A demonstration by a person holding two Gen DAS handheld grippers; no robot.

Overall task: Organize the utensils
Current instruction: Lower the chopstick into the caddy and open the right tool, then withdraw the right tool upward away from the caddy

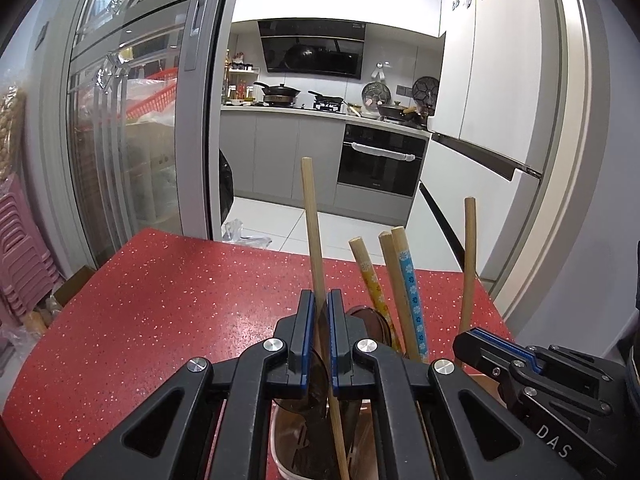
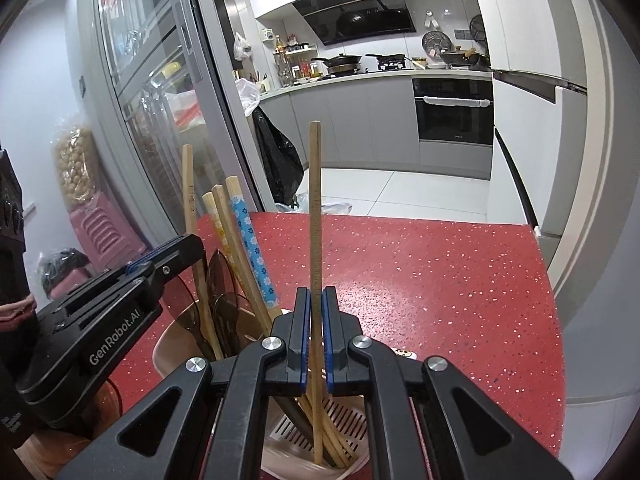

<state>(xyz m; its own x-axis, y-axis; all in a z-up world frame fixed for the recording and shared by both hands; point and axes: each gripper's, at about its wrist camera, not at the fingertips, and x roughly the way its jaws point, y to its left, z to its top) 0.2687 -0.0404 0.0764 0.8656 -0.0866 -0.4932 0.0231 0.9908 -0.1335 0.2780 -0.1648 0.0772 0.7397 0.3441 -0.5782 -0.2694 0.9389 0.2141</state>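
we see a pink utensil holder point(image 2: 280, 440) at the bottom centre of the right wrist view, standing on the red speckled bench point(image 2: 440, 280); its slotted floor shows between the gripper arms. in it stand several plain wooden chopsticks point(image 2: 336, 444), and one more wooden chopstick point(image 2: 315, 208) rises almost upright through the middle of the frame. the right gripper point(image 2: 316, 300) is clamped narrow on that chopstick, its blue pads pressed against both sides of the stick, whose lower end reaches down into the holder.

in the left wrist view the same holder point(image 1: 280, 452) sits at the bottom centre, under the left gripper point(image 1: 320, 304). we see that gripper closed tight on a plain wooden handle point(image 1: 311, 232) that leans slightly to the left and runs down into the holder beside dark brown translucent spoons point(image 1: 316, 372).

just to the right of it in that view stand a yellow flowered chopstick point(image 1: 368, 272), a blue flowered chopstick point(image 1: 412, 304) and another plain wooden stick point(image 1: 469, 248), all upright in the holder. the right gripper's black body shows at the lower right edge.

in the right wrist view these patterned sticks point(image 2: 250, 240) are at the left, behind the left gripper's black body marked "genrobot.ai".

beyond the bench, at the top of both frames, lies a kitchen with grey cabinets, an oven point(image 2: 454, 110) and pans on the hob point(image 1: 280, 92).
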